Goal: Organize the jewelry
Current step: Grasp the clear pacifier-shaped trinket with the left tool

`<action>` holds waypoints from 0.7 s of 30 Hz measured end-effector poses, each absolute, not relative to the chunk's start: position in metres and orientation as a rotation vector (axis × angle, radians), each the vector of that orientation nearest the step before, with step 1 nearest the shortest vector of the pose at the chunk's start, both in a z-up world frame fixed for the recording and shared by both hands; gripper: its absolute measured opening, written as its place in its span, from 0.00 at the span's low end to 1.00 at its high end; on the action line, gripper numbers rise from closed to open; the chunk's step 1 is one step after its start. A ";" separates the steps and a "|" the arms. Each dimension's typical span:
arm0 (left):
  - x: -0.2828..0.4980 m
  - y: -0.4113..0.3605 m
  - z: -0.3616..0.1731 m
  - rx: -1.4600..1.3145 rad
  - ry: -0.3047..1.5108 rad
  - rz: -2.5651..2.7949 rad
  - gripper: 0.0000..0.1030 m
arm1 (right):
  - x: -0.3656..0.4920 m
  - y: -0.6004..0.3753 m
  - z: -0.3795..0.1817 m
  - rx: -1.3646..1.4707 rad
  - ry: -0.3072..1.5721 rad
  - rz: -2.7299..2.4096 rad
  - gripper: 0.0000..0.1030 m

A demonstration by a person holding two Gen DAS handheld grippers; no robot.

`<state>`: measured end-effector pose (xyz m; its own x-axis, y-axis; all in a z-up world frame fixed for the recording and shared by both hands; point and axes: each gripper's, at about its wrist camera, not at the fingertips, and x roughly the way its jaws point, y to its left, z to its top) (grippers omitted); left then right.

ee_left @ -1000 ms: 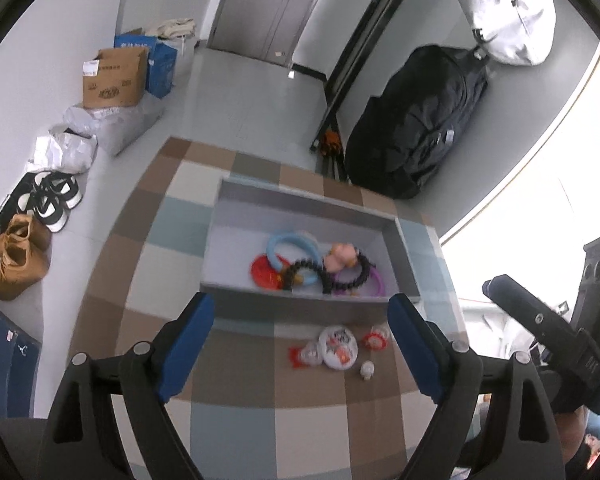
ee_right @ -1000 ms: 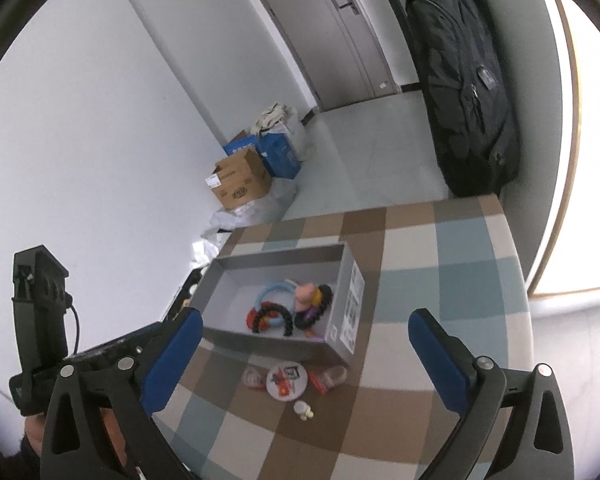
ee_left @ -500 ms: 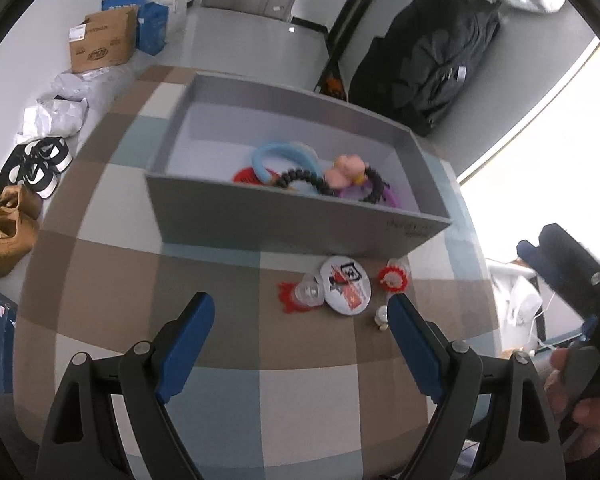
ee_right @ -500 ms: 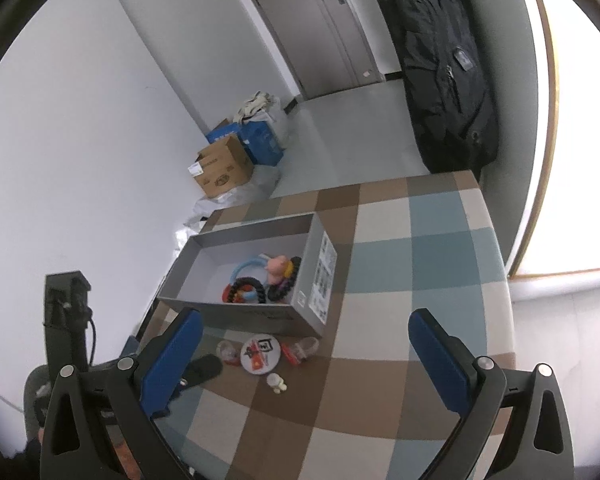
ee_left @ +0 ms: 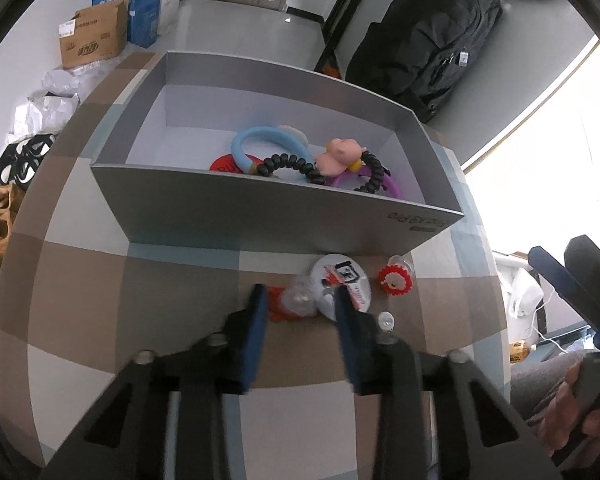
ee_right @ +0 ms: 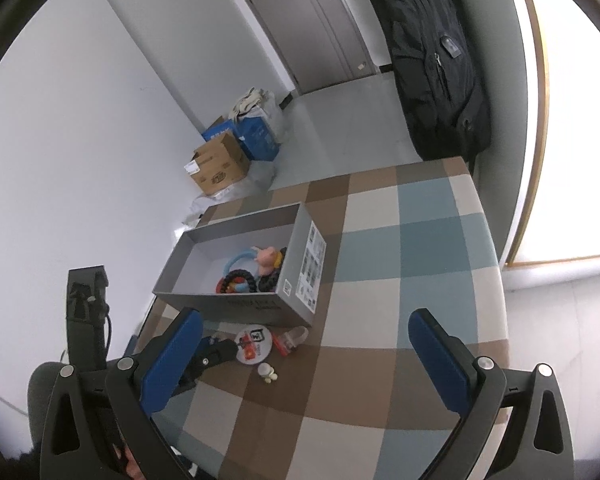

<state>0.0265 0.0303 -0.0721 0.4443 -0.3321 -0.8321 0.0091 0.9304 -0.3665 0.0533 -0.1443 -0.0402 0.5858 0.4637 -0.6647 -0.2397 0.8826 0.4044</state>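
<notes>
In the left wrist view, the left gripper (ee_left: 300, 312) points steeply down at the checked bench (ee_left: 80, 272), and its blue fingers (ee_left: 256, 320) have just been closing; they now stand narrowly apart with a small clear-and-red trinket (ee_left: 296, 302) between their tips, though whether the pads press on it cannot be told. Just beside the right finger lies a round white badge (ee_left: 342, 280), partly covered by that finger, and further right sit a red frilled charm (ee_left: 396, 280) and a tiny white piece (ee_left: 386, 320). Beyond the fingertips stands an open grey box (ee_left: 260, 216) holding a blue ring (ee_left: 268, 140), a black bead bracelet (ee_left: 292, 164), a pink figure (ee_left: 338, 156) and a purple ring (ee_left: 392, 188). A hand (ee_left: 572, 420) on the other tool shows at the far right. In the right wrist view, the right gripper (ee_right: 304, 352) hovers over the bench with its fingers (ee_right: 440, 356) wide apart and nothing between them. The grey box (ee_right: 236, 304) stands ahead of its left finger, the badge (ee_right: 254, 344) and the small pieces lie between box and fingers, and the left gripper (ee_right: 216, 354) reaches them from the left.
</notes>
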 end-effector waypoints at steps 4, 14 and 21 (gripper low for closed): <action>0.028 0.030 -0.071 -0.329 1.092 -0.219 0.17 | 0.053 -0.143 -0.042 0.281 0.863 0.422 1.00; 0.030 0.034 -0.071 -0.350 1.107 -0.237 0.11 | 0.057 -0.141 -0.049 0.289 0.895 0.418 1.00; 0.029 0.032 -0.059 -0.319 1.102 -0.225 0.11 | 0.057 -0.139 -0.054 0.271 0.904 0.398 1.00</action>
<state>0.0289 0.0325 -0.0592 0.4363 -0.3343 -0.8354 0.0206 0.9319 -0.3621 0.0575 -0.1394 -0.0540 0.5536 0.4444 -0.7043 -0.2199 0.8937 0.3911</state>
